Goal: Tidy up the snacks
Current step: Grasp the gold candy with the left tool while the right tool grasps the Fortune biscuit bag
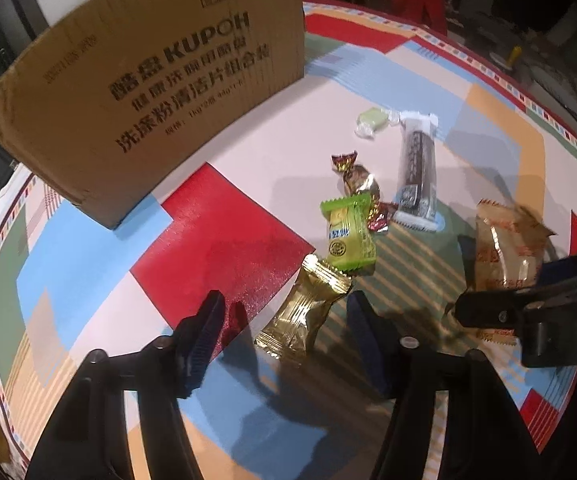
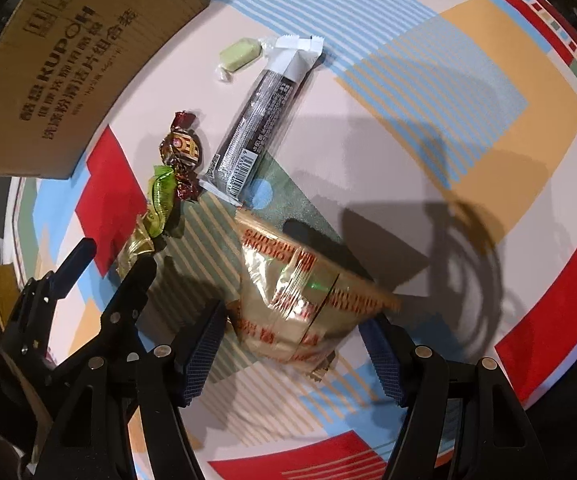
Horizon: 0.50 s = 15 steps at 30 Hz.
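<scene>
Several snacks lie on a patterned tablecloth (image 1: 88, 256). My left gripper (image 1: 288, 328) is open, its fingers either side of a gold-wrapped snack (image 1: 304, 312), which also shows in the right wrist view (image 2: 134, 246). My right gripper (image 2: 296, 348) is open around a tan packet with red print (image 2: 300, 292), seen in the left wrist view too (image 1: 504, 248). Beyond lie a green packet (image 1: 348, 236), a foil candy (image 1: 362, 184), a dark bar (image 1: 416, 176) and a pale green candy (image 1: 372, 120).
A large cardboard box (image 1: 148, 80) stands at the back left of the table, also in the right wrist view (image 2: 60, 60). The table's round edge (image 1: 548, 120) runs close on the right. Dark clutter lies beyond it.
</scene>
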{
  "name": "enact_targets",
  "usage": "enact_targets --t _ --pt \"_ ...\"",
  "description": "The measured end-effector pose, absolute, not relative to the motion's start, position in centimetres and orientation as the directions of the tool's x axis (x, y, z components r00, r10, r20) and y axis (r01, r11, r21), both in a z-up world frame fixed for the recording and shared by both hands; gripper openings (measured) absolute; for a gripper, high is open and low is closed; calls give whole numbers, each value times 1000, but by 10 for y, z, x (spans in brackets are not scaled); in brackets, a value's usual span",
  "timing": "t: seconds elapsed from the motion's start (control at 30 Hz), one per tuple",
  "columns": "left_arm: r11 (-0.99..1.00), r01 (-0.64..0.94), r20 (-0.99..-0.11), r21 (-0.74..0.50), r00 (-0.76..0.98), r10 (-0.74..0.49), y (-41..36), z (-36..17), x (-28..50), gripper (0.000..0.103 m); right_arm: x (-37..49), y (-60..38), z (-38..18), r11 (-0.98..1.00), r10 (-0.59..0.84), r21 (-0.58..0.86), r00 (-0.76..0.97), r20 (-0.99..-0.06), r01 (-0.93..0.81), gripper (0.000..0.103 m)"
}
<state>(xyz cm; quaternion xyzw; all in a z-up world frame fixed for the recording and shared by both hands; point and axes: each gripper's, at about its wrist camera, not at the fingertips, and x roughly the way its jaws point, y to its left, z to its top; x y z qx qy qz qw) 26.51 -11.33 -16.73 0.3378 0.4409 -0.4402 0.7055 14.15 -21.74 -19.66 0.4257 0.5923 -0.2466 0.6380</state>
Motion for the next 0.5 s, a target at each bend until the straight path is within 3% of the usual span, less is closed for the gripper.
enact_targets --t 0.3,0.5 --pt "375 927 -925 26 164 -342 -115 -174 261 25 162 -218 -192 574 155 262 211 -965 776 44" --pt "399 916 -925 28 175 -338 -116 -174 256 19 176 -218 -188 595 157 289 244 -957 750 39"
